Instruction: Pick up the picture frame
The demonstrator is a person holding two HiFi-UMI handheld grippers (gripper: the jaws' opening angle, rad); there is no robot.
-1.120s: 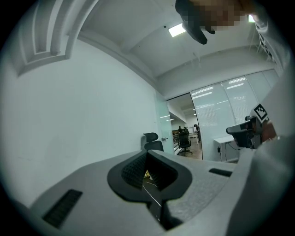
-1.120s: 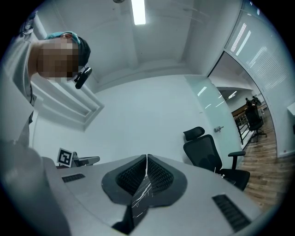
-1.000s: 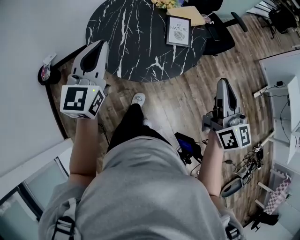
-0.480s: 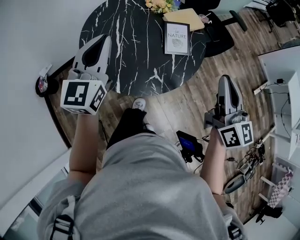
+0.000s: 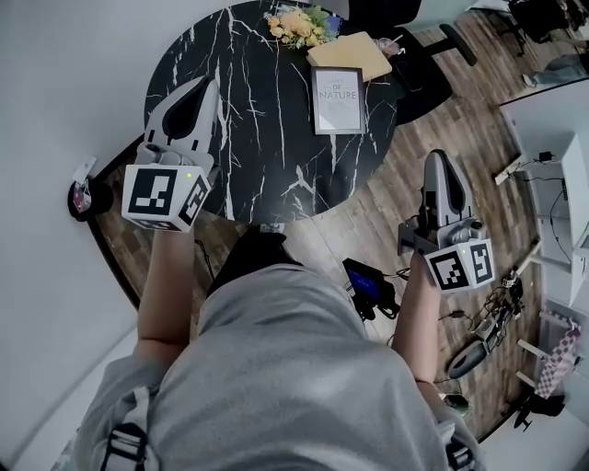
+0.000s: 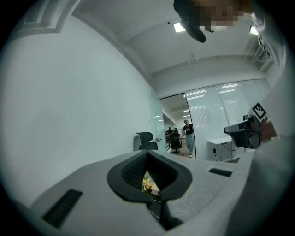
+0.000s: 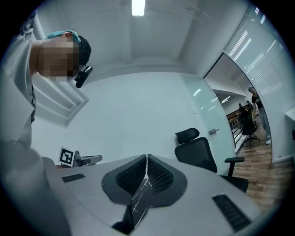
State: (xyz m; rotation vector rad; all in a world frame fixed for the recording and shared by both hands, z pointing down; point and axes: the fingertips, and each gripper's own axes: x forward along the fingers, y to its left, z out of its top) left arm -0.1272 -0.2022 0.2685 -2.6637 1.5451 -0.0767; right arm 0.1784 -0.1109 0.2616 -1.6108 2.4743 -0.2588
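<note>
The picture frame point(image 5: 337, 99), a white print in a dark border, lies flat on the far right part of the round black marble table point(image 5: 248, 138). My left gripper point(image 5: 204, 87) hangs level over the table's left side, well left of the frame; its jaws look shut with nothing held. In the left gripper view point(image 6: 147, 154) only a sliver of flowers shows under the meeting pads. My right gripper point(image 5: 436, 158) is shut and empty over the wood floor, off the table's right edge, nearer me than the frame. The right gripper view point(image 7: 147, 156) shows its pads touching.
Flowers point(image 5: 296, 25) and a tan book point(image 5: 350, 53) lie just beyond the frame. A black office chair point(image 5: 419, 55) stands behind the table. A white desk point(image 5: 552, 175) and floor cables point(image 5: 368, 285) are at the right; a wall runs along the left.
Both grippers have moved forward toward the table. The table and frame now sit nearer in the head view, and the left gripper has come over the tabletop.
</note>
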